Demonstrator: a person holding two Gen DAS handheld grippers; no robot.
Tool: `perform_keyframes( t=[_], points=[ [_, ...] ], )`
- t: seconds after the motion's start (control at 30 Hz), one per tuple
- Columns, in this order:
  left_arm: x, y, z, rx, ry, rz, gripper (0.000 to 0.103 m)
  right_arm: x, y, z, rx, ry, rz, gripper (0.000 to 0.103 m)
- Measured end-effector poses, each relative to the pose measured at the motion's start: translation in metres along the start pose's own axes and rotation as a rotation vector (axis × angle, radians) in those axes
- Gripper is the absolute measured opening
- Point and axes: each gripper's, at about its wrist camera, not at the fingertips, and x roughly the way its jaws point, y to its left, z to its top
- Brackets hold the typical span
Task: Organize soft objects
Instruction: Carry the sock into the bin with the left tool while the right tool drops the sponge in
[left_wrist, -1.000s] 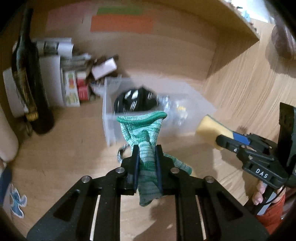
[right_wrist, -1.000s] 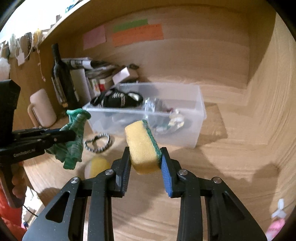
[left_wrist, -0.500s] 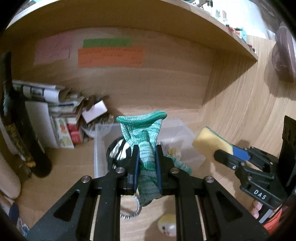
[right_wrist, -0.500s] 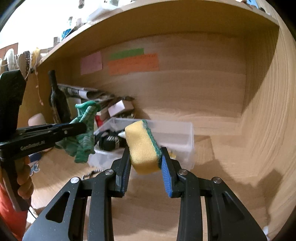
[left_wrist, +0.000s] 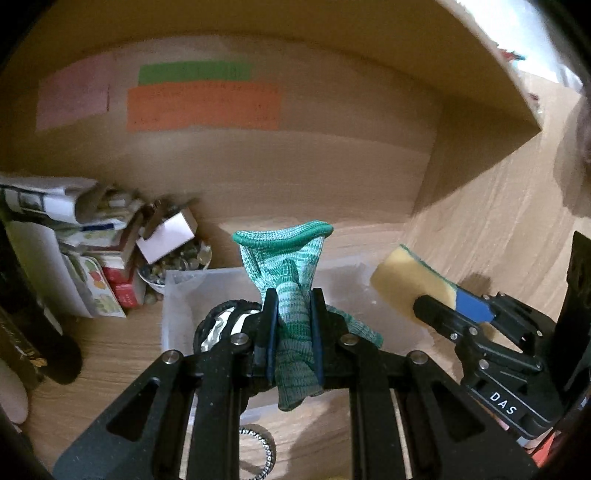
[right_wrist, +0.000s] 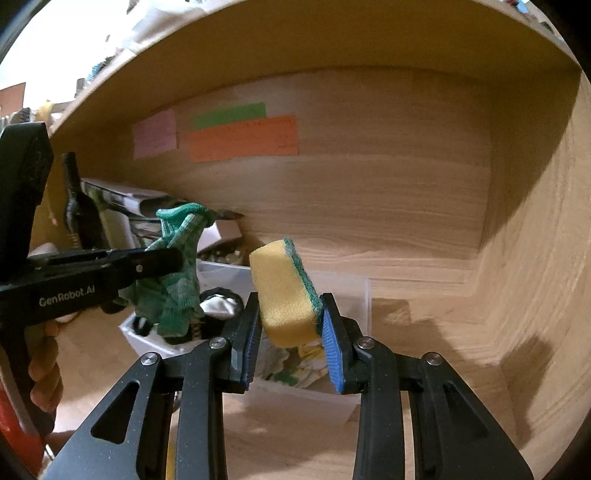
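My left gripper (left_wrist: 293, 308) is shut on a green knitted glove (left_wrist: 290, 266) and holds it above the clear plastic bin (left_wrist: 173, 306). The glove also shows in the right wrist view (right_wrist: 177, 266), hanging from the left gripper (right_wrist: 162, 262). My right gripper (right_wrist: 290, 317) is shut on a yellow sponge with a green scouring side (right_wrist: 284, 291), held over the bin (right_wrist: 354, 295). In the left wrist view the sponge (left_wrist: 410, 284) and right gripper (left_wrist: 439, 302) are at the right. The bin holds a black-and-white item (left_wrist: 221, 325) and crumpled things.
The bin stands on a wooden desk in a shelf alcove with coloured notes (left_wrist: 203, 107) on the back wall. A dark bottle (right_wrist: 77, 206), boxes and papers (left_wrist: 92, 258) crowd the left. A striped band (left_wrist: 264, 450) lies on the desk in front of the bin.
Both grippers have moved forward and up toward the bin, which now sits right below them. Each still holds its object.
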Motion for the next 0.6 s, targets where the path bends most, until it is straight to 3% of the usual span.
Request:
perform_keyframes(
  t=[0.3,0.6],
  points=[
    [0.053,0.006,-0.011,-0.015,0.125,0.014,0.015,0.039,-0.012,-0.009,0.015,0.106,-0.034,0.028],
    [0.076,0.011,-0.021,-0.029,0.188,0.039,0.019,0.063,-0.008,-0.021,-0.019,0.211,-0.059,0.03]
  ],
)
